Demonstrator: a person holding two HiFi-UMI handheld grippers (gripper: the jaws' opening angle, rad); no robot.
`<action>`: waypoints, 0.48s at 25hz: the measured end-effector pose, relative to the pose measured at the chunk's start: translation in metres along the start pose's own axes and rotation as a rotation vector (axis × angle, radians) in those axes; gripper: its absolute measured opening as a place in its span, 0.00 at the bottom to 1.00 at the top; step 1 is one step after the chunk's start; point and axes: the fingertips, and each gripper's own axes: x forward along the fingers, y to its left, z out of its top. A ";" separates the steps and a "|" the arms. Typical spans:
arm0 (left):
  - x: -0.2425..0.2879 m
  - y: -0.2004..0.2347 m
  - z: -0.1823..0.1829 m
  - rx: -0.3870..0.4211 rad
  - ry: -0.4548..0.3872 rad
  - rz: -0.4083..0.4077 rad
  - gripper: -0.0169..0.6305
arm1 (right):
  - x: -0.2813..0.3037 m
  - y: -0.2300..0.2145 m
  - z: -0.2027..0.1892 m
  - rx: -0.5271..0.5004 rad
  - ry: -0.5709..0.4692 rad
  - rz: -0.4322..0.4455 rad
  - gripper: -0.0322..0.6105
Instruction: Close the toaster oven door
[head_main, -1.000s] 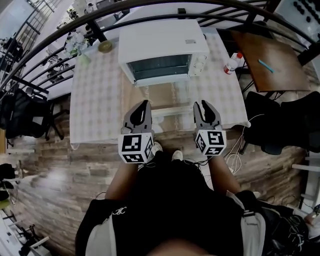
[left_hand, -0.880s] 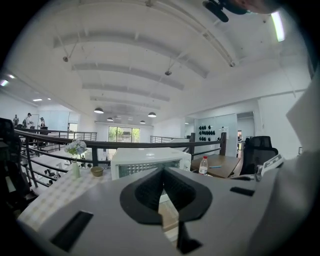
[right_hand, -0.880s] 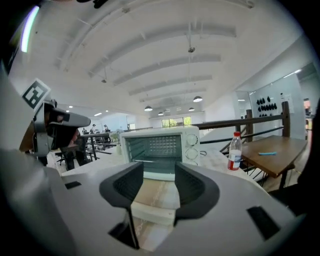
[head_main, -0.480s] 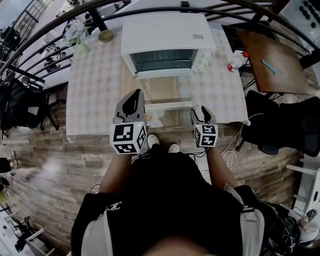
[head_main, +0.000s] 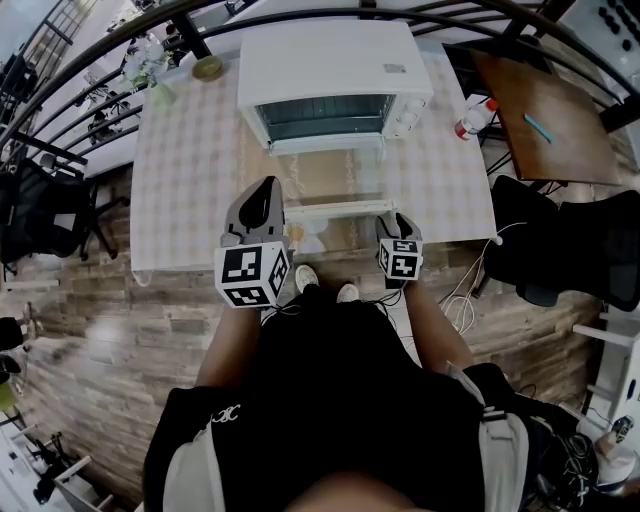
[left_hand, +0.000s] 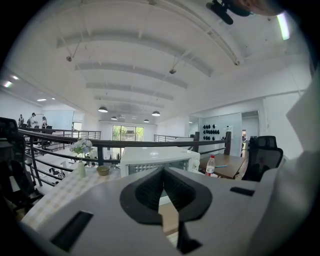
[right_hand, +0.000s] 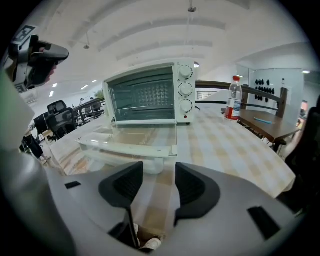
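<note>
A white toaster oven (head_main: 330, 75) stands at the far side of the checked table (head_main: 190, 200). Its glass door (head_main: 335, 185) lies open and flat toward me, with the white handle (head_main: 335, 209) at its near edge. My left gripper (head_main: 267, 184) hovers beside the handle's left end, its jaws meeting at the tips with nothing in them. My right gripper (head_main: 399, 217) is low at the table's front edge, by the handle's right end. Its jaws have just been opening wide and then drew in slightly; nothing is between them. In the right gripper view the handle (right_hand: 125, 149) lies just beyond my right gripper (right_hand: 159, 167).
A plastic bottle (head_main: 470, 120) stands right of the oven. A small bowl (head_main: 208, 67) and a vase of flowers (head_main: 150, 75) are at the back left. A brown desk (head_main: 545, 115) and black chair (head_main: 560, 240) sit to the right. A dark railing (head_main: 90, 100) curves behind the table.
My right gripper has dropped from above the table to its front edge and tipped downward, with its jaws apart now. My left gripper shifted slightly left and back.
</note>
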 end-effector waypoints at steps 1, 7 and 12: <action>0.000 0.000 0.000 0.001 0.000 0.004 0.05 | 0.004 -0.001 0.001 0.010 0.002 -0.004 0.36; -0.005 0.009 0.000 0.002 0.004 0.042 0.05 | 0.022 -0.008 0.003 0.071 0.011 -0.030 0.33; -0.006 0.018 0.002 0.002 0.000 0.065 0.05 | 0.028 -0.004 0.006 0.066 0.006 -0.035 0.21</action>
